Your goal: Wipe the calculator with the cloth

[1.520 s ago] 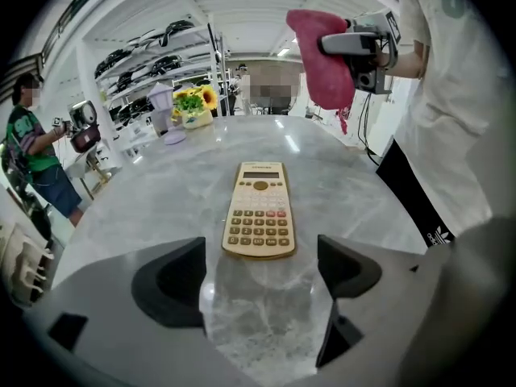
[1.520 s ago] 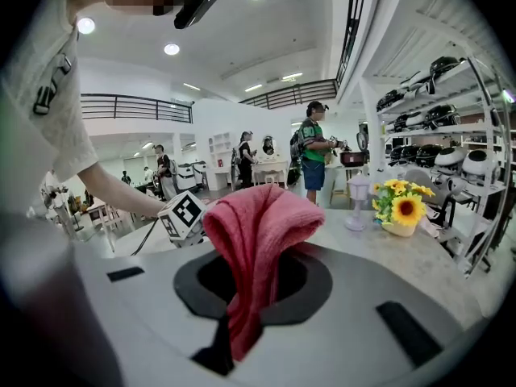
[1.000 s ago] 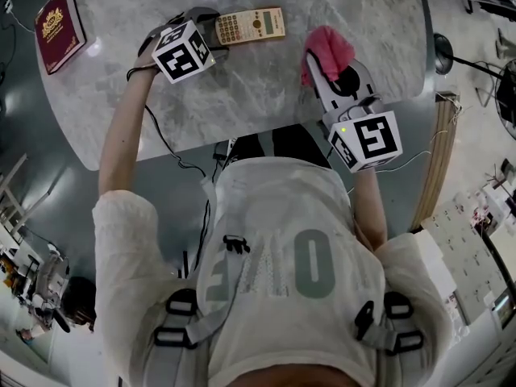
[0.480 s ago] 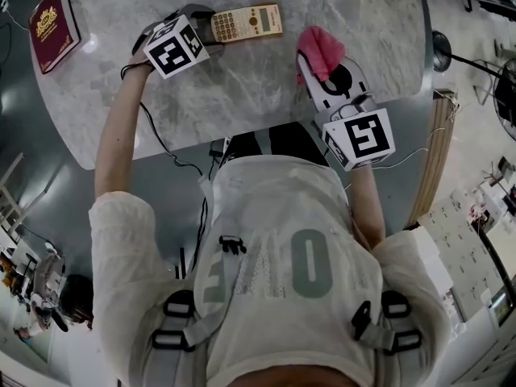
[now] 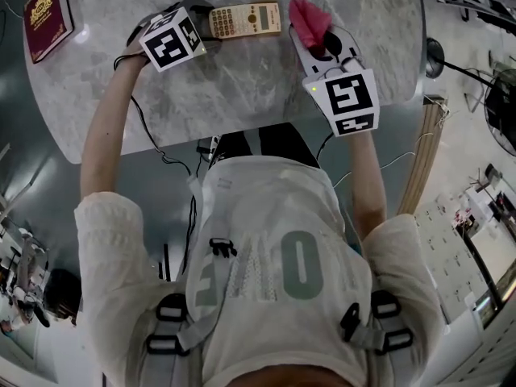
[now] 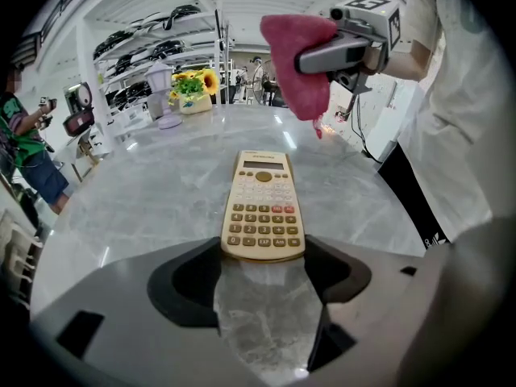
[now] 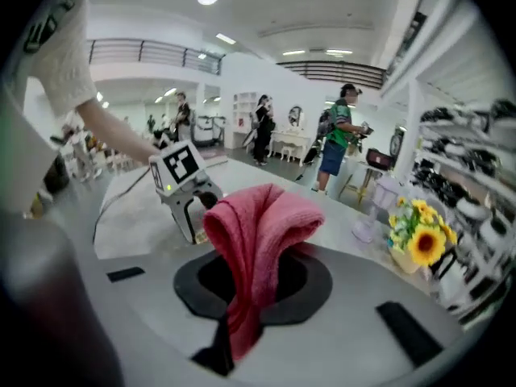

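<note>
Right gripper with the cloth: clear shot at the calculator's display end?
Probably yes. The right gripper holds the cloth in the air just beside that end of the calculator, with nothing standing between them.

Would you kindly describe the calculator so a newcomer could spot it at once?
On the grey marble table, look at the middle of its far side. The calculator lies flat there: a beige slab of keys, unlike the pink cloth to its right or the dark red book far left.
</note>
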